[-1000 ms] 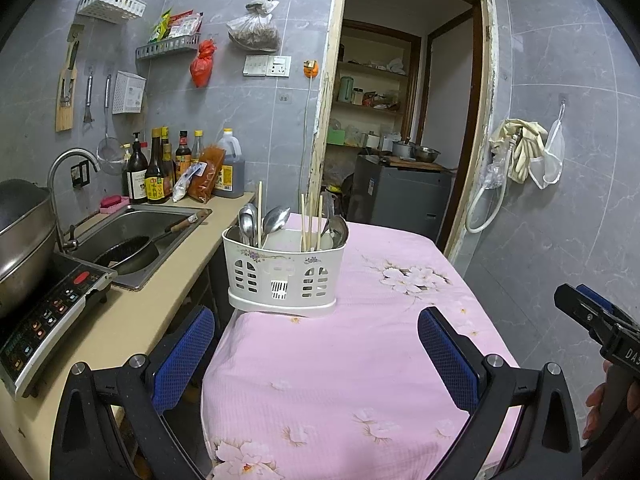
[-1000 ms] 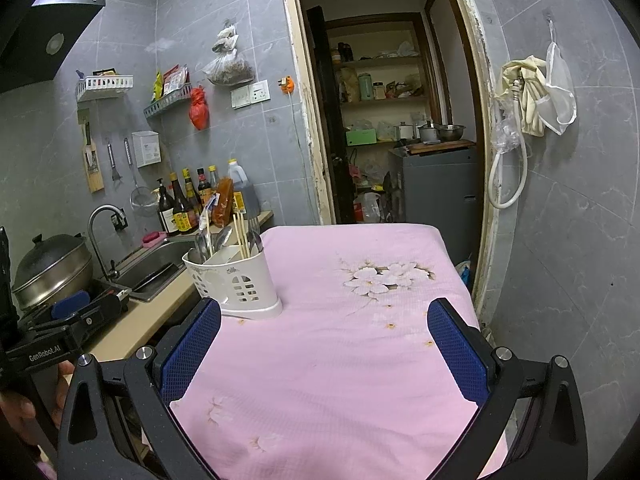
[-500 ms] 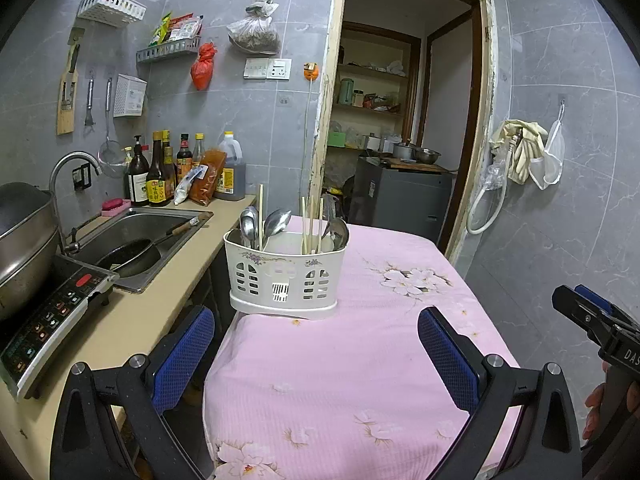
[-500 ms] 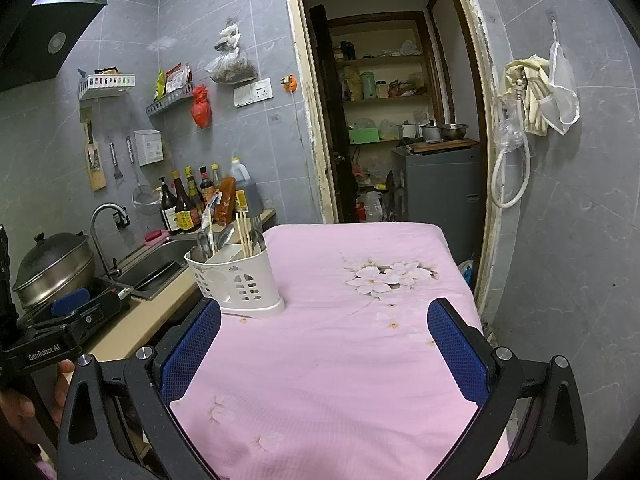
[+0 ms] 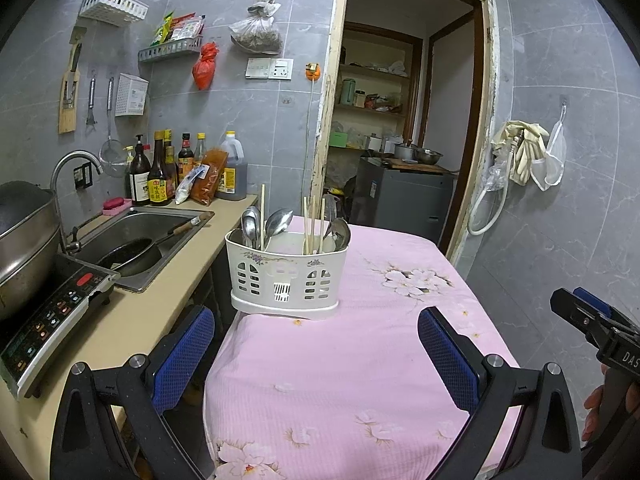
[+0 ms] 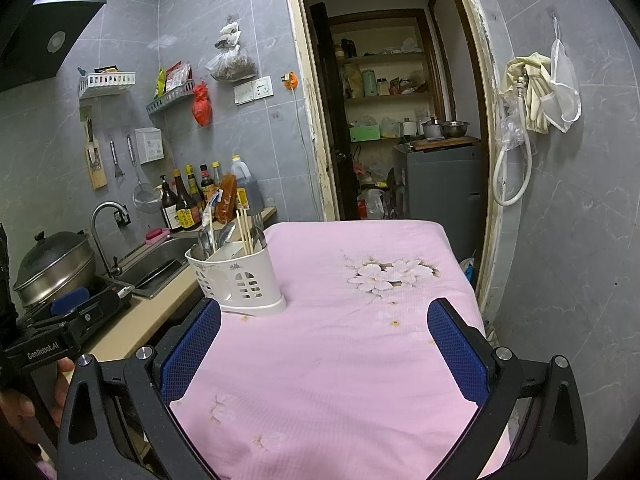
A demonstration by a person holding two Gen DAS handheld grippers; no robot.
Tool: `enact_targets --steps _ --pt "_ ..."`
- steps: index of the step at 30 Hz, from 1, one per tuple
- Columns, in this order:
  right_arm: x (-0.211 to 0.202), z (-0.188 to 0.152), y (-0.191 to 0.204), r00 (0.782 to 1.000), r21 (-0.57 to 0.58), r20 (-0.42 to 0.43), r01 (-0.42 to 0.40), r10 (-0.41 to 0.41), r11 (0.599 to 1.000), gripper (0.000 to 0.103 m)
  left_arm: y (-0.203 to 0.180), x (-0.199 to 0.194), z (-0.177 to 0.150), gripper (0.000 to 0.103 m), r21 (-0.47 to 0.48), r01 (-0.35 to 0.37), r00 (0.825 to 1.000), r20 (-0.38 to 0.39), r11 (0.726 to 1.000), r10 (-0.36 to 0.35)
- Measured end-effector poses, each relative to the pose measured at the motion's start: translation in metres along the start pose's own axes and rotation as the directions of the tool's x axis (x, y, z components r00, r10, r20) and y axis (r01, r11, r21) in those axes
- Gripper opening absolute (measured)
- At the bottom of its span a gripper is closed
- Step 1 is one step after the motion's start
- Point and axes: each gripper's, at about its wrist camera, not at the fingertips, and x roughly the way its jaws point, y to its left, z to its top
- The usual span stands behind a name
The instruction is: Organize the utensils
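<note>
Grey marble-look tiles line the walls of this narrow kitchen, with an open doorway (image 5: 400,128) at the far end leading to shelves and a grey cabinet; before me lies my worktop (image 5: 360,360), covered in a pink cloth printed with pale flowers; near its far left corner stands the white utensil caddy (image 5: 286,278), upright, its front pierced with arched slots; inside it, metal spoons (image 5: 276,222) lean at the left and right ends, and wooden chopsticks (image 5: 313,224) stand between them, with a single one further left; which compartment each sits in I cannot tell; my left gripper (image 5: 314,344) hovers above the near end of the cloth, its jaws spread wide with nothing between the blue pads, the caddy framed between them and well apart from both; my right gripper (image 6: 324,340) hangs over the cloth further right, jaws likewise wide and empty, the caddy just beyond its left finger in that view; from the right wrist view my left hand (image 6: 16,412) shows at the frame's edge, wrapped round the other handle; left of the worktop runs a beige counter with a steel sink (image 5: 148,236) holding a dark pan (image 5: 128,254), an induction hob (image 5: 52,312) under a steel pot, and sauce bottles (image 5: 160,176) against the wall.
</note>
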Motion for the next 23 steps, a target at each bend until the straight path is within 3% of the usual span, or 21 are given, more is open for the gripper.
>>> enact_targets --steps 23 --pt "0.011 -0.002 -0.008 1.0 0.005 -0.027 0.011 -0.01 1.0 0.102 -0.004 0.007 -0.004 0.103 0.008 -0.007 1.0 -0.005 1.0 0.007"
